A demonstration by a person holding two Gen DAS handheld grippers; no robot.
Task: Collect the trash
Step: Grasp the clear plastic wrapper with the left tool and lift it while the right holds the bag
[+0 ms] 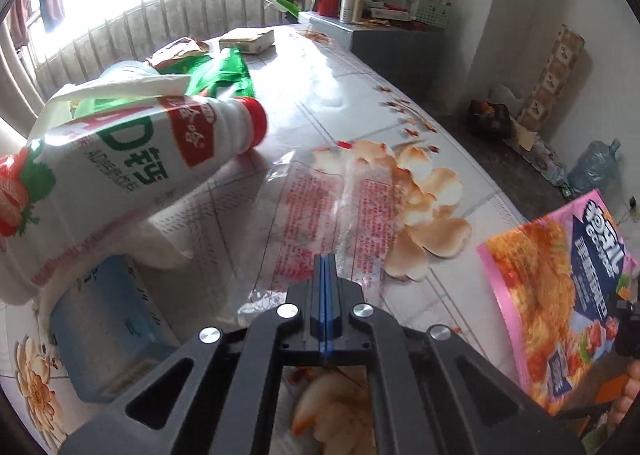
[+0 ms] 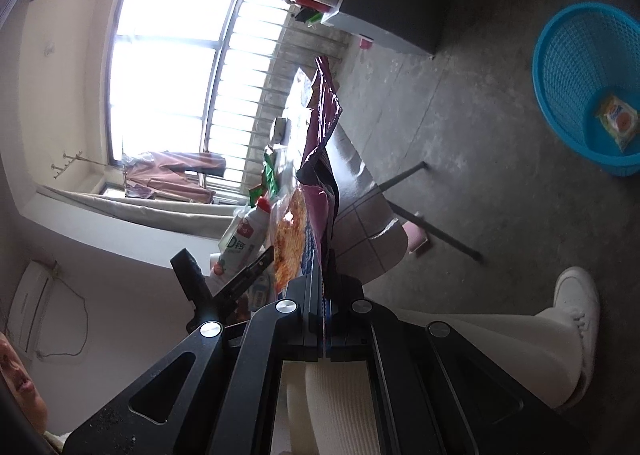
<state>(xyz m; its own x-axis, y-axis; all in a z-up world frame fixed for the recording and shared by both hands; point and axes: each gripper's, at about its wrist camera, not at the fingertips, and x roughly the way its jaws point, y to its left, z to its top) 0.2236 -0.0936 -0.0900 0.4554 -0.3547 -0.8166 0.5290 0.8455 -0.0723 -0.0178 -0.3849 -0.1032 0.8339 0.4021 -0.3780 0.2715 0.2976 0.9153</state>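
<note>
Counter (image 1: 352,67): floral cover, carrying the trash. Blue basket (image 2: 560,67): on the floor at far right of the right wrist view, one small packet (image 2: 618,121) inside. White bottle (image 1: 132,159): red cap, lying tilted at left on tissue, above a blue box (image 1: 108,331). Pink bag (image 1: 560,295): clamped in the right tongs (image 2: 325,287), hanging off the counter's edge. Clear wrapper (image 1: 320,215): flat on the counter, red print, just beyond the left tongs (image 1: 326,267), which are closed together and empty.
</note>
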